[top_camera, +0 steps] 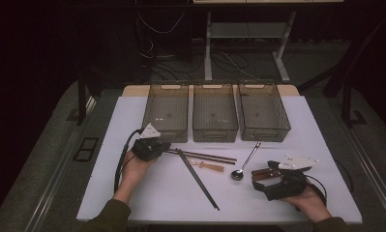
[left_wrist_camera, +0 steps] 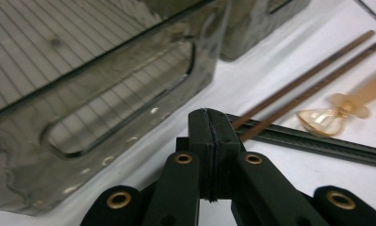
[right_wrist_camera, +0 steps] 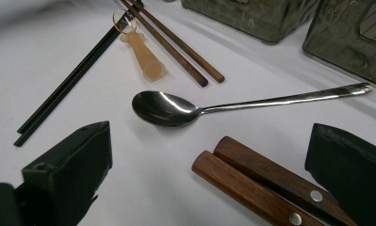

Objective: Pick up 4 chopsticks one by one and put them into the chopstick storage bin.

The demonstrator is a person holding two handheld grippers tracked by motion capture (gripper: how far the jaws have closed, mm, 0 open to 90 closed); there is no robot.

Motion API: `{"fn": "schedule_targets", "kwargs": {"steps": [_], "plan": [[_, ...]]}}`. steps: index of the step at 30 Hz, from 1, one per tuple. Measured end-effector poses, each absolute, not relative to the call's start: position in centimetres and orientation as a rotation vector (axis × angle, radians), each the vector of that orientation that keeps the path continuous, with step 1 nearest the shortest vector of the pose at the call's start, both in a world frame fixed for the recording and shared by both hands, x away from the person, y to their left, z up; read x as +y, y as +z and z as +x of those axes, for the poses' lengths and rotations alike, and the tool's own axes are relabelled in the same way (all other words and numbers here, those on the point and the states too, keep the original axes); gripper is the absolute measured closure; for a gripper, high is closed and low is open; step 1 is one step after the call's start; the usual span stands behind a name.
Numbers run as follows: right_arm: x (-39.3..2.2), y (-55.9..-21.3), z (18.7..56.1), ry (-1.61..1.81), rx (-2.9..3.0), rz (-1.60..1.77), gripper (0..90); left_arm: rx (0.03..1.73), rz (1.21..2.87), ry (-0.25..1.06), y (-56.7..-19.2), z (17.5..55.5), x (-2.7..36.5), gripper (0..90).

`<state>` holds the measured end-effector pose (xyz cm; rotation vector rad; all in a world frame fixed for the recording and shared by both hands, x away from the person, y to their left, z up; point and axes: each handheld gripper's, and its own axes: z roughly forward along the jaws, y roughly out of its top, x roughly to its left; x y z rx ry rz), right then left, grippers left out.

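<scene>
My left gripper [top_camera: 162,148] [left_wrist_camera: 209,129] is shut, its pads pressed flat together with nothing visible between them. Its tip sits at the near ends of two brown chopsticks [top_camera: 205,156] [left_wrist_camera: 308,80] and over a pair of black chopsticks [top_camera: 198,180] [left_wrist_camera: 317,143]. My right gripper [top_camera: 261,181] [right_wrist_camera: 211,141] rests open on the table at the right. Two wooden handles with rivets [top_camera: 265,172] [right_wrist_camera: 261,181] lie between its jaws, and neither pad touches them. A steel spoon [top_camera: 244,164] [right_wrist_camera: 167,108] lies just beyond them. A small amber plastic utensil [top_camera: 211,167] [left_wrist_camera: 346,110] [right_wrist_camera: 145,56] lies beside the chopsticks.
Three smoky clear bins [top_camera: 166,113] [top_camera: 215,113] [top_camera: 263,113] stand in a row at the back of the white table [top_camera: 147,198]. The left bin's front wall [left_wrist_camera: 82,117] is close beside my left gripper. The person's hands come in from the front edge.
</scene>
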<state>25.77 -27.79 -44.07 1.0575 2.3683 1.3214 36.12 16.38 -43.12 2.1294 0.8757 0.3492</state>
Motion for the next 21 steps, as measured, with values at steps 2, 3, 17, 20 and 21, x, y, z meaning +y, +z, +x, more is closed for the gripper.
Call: {"fn": "schedule_targets", "kwargs": {"steps": [2,3,17,20,21], "plan": [[-27.8,-44.1,25.8,1.323,2.368,1.060,1.5,0.880,2.135,0.348,-43.3,36.5,16.3,88.6],[-27.8,-44.1,25.7,1.321,2.369,1.065,1.5,0.883,2.140,0.353,-43.4,36.6,16.2,88.6],[-27.9,-44.0,25.7,1.327,2.366,1.060,1.5,0.883,2.182,0.381,-44.2,37.7,15.6,88.6],[-27.9,-44.0,25.7,1.326,2.365,1.059,1.5,0.884,2.190,0.375,-44.3,37.9,15.5,88.7],[-27.9,-44.0,25.7,1.326,2.366,1.060,1.5,0.887,2.194,0.371,-44.3,37.9,15.4,88.6]]}}
